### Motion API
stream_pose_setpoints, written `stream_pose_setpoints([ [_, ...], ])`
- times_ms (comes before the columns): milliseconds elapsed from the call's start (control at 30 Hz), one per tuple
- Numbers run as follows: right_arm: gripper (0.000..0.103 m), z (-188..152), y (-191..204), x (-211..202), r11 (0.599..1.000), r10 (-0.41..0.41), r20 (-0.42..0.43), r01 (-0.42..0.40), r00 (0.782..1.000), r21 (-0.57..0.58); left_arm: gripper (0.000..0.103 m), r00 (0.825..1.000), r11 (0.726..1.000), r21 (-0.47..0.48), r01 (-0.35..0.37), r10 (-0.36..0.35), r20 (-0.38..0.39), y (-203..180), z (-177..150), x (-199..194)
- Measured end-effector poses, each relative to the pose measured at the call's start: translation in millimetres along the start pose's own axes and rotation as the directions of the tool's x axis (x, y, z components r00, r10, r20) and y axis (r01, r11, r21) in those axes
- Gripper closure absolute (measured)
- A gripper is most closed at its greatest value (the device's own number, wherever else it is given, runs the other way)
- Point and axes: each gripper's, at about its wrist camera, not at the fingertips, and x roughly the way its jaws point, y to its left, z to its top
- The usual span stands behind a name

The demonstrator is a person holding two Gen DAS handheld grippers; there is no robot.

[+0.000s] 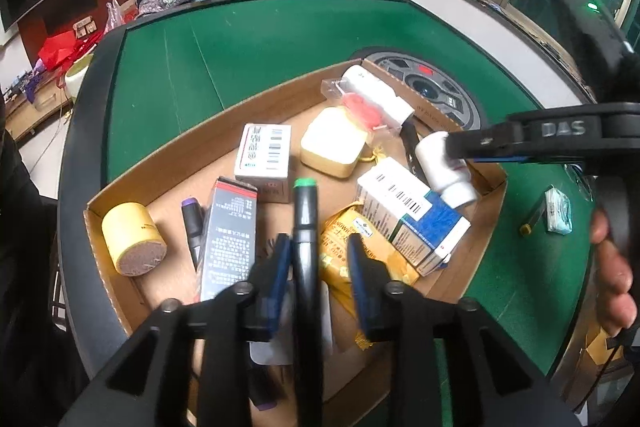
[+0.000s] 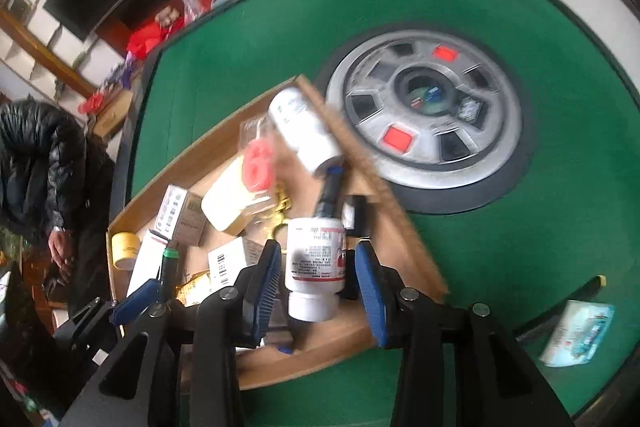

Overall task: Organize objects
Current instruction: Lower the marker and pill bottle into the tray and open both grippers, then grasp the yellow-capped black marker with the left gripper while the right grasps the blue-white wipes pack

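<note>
Over the cardboard box (image 1: 120, 183), the left gripper (image 1: 319, 251) stands partly open, a green-capped black marker (image 1: 305, 223) between its blue pads, which look clear of it. Rightward, the right gripper (image 2: 318, 269) straddles a white pill bottle (image 2: 316, 263), cap nearest the camera, with gaps at both pads.

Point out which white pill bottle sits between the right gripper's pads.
The white pill bottle with the red-marked label, between the right gripper pads, cap toward the camera. The other white bottle lies against the cardboard tray's far wall.
</note>
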Motion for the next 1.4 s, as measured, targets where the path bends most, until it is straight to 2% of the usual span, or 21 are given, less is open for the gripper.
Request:
stream_pose_setpoints([
  [100, 0.053, -1, -24, -19, 0.999, -0.012, 0.038, 0.010, 0.999, 0.047, 0.053, 1.000, 1.000, 0.007, 0.005, -0.005, 0.014, -6, 3, -5],
  [200, 0.052, -2, -57, -36, 0.994, -0.022, 0.064, 0.015, 0.998, 0.111, 0.052, 1.000, 1.000, 0.025, -0.005, 0.005, 0.025, -14, 6, -8],
  [333, 0.045, -1, -114, -52, 0.974, -0.104, 0.087, 0.084, 0.991, 0.209, 0.052, 0.997, 0.999, 0.033, 0.012, -0.015, 0.075, -24, 11, -22],
  [467, 0.043, -10, -177, -53, 0.943, -0.187, 0.047, 0.166, 0.981, 0.287, 0.051, 0.994, 0.997, 0.063, 0.031, -0.038, 0.106, -40, 14, -34],
  [533, 0.043, -18, -201, -50, 0.935, -0.186, 0.024, 0.170, 0.982, 0.310, 0.051, 0.993, 0.995, 0.089, 0.046, -0.056, 0.109, -52, 15, -38],
  [600, 0.043, -28, -215, -44, 0.937, -0.147, 0.001, 0.139, 0.989, 0.321, 0.051, 0.992, 0.992, 0.111, 0.055, -0.067, 0.106, -62, 14, -38],
  [733, 0.041, -60, -204, -40, 0.965, -0.064, -0.059, 0.077, 0.996, 0.253, 0.051, 0.992, 0.986, 0.145, 0.078, -0.091, 0.086, -81, 11, -36],
  [867, 0.035, -103, -179, -44, 0.985, 0.037, -0.137, -0.013, 0.990, 0.172, 0.051, 0.991, 0.981, 0.168, 0.096, -0.109, 0.071, -92, 6, -35],
  [933, 0.034, -117, -172, -54, 0.989, 0.059, -0.125, -0.041, 0.990, 0.144, 0.051, 0.991, 0.978, 0.180, 0.101, -0.115, 0.065, -97, 5, -34],
  [1000, 0.028, -123, -165, -65, 0.997, 0.024, -0.094, -0.017, 0.995, 0.080, 0.051, 0.991, 0.977, 0.186, 0.104, -0.117, 0.060, -100, 3, -34],
  [1067, 0.014, -125, -158, -73, 0.999, -0.035, -0.057, 0.035, 0.998, 0.008, 0.051, 0.991, 0.976, 0.190, 0.107, -0.119, 0.054, -103, 3, -34],
  [1133, 0.013, -126, -153, -77, 0.997, -0.064, -0.048, 0.062, 0.997, -0.046, 0.051, 0.991, 0.974, 0.196, 0.112, -0.124, 0.049, -108, 3, -32],
  [1267, 0.011, -129, -135, -61, 0.995, -0.069, -0.097, 0.061, 0.993, -0.079, 0.050, 0.991, 0.966, 0.230, 0.121, -0.132, 0.033, -123, 2, -28],
  [1367, 0.011, -136, -124, -49, 0.977, -0.185, -0.118, 0.169, 0.976, -0.132, 0.045, 0.990, 0.954, 0.268, 0.133, -0.143, 0.018, -137, 3, -25],
  [1400, 0.016, -139, -120, -43, 0.963, -0.236, -0.120, 0.216, 0.964, -0.161, 0.045, 0.989, 0.949, 0.282, 0.139, -0.148, 0.013, -142, 3, -23],
])
